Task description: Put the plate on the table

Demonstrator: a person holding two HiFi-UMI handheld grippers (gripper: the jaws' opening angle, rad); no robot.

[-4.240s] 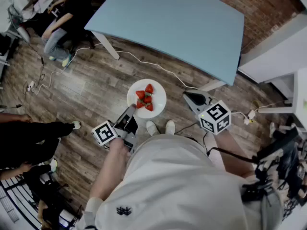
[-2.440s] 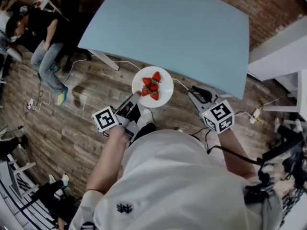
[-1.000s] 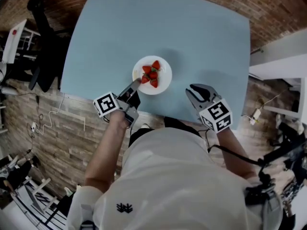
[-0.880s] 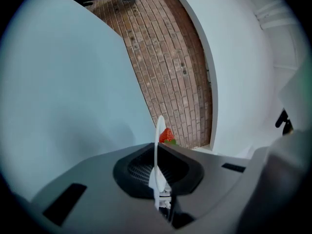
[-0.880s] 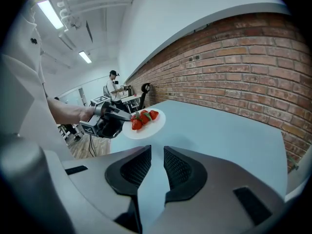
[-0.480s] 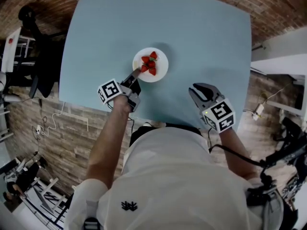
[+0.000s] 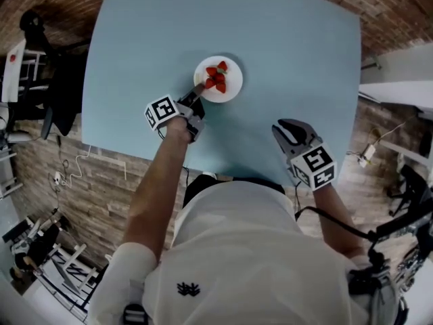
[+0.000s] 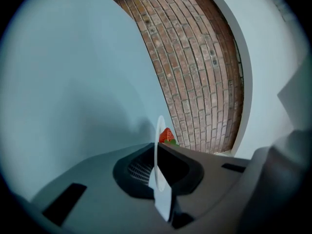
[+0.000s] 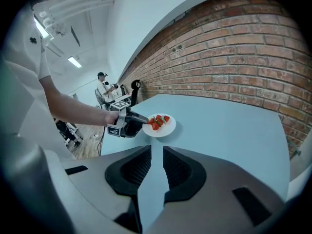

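Placing step, prob. near its end: the left gripper (image 7: 197, 91) is clamped on the near rim of the small round white plate (image 7: 232, 88), rim edge-on btwn its pads in the left gripper view. The plate is out over the middle of the pale blue counter (image 7: 291, 46), resting on it or just above; can't tell which. A little heap of red strawberries (image 7: 217, 78) rides on it. The right gripper (image 7: 283, 126) hangs over the near right part of the counter, well apart from the plate, jaws only a slit apart w/ nothing btwn them. Next move, I'd say: get the plate flat & fully down, then open the left jaws and back that gripper off low & straight, so the rim isn't dragged and the berries don't roll. Counter looks smooth & matt, so the plate should seat w/o fuss. Room: red brick wall (image 9: 243, 48) behind the far edge, wood-plank floor (image 7: 54, 161) to the side, another person (image 9: 102, 89) standing far off at the back.
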